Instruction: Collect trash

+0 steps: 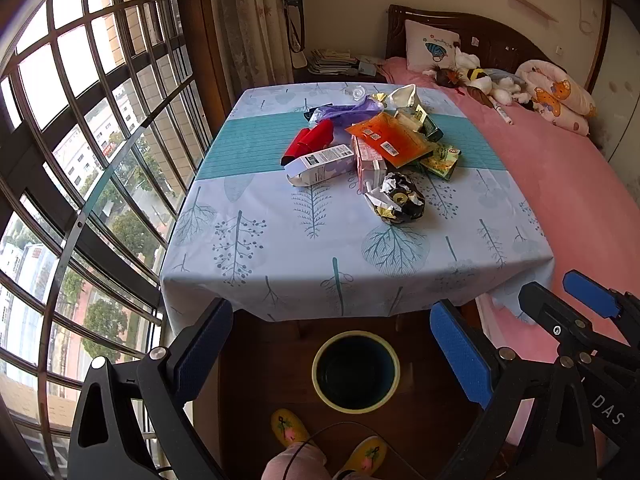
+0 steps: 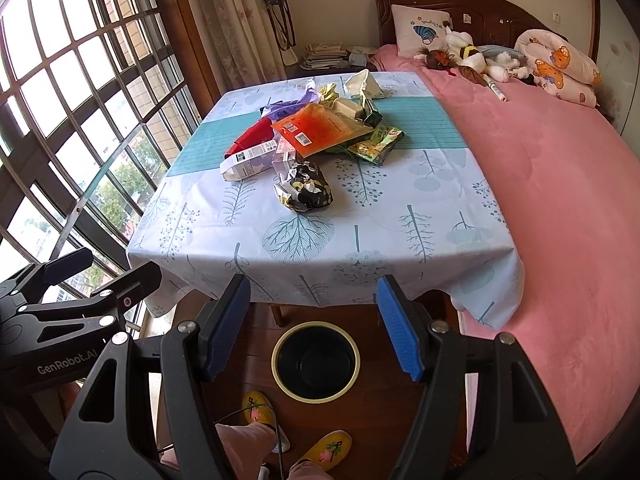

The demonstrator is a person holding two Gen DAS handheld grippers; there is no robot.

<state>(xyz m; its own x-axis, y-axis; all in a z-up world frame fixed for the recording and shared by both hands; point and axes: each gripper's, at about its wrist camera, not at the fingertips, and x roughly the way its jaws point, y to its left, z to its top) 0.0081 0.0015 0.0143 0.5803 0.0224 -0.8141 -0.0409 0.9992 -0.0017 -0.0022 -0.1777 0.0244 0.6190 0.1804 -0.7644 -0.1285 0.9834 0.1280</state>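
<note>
A pile of trash lies on the table (image 1: 280, 264) (image 2: 400, 248): a crumpled black and gold wrapper (image 1: 398, 200) (image 2: 306, 192) nearest me, a white carton (image 1: 320, 164) (image 2: 250, 162), a red wrapper (image 1: 310, 140) (image 2: 256, 134), an orange packet (image 1: 390, 140) (image 2: 320, 128) and green packets (image 1: 440, 160) (image 2: 376, 146). A dark bin with a yellow rim (image 1: 356, 372) (image 2: 316, 362) stands on the floor below the table's near edge. My left gripper (image 1: 332, 344) and right gripper (image 2: 314, 324) are both open and empty, held above the bin, short of the table.
A barred window (image 1: 80, 160) runs along the left. A pink bed (image 1: 560, 184) (image 2: 540, 200) with pillows and soft toys borders the table's right side. The person's yellow slippers (image 1: 288, 428) (image 2: 256, 408) stand on the wooden floor by the bin.
</note>
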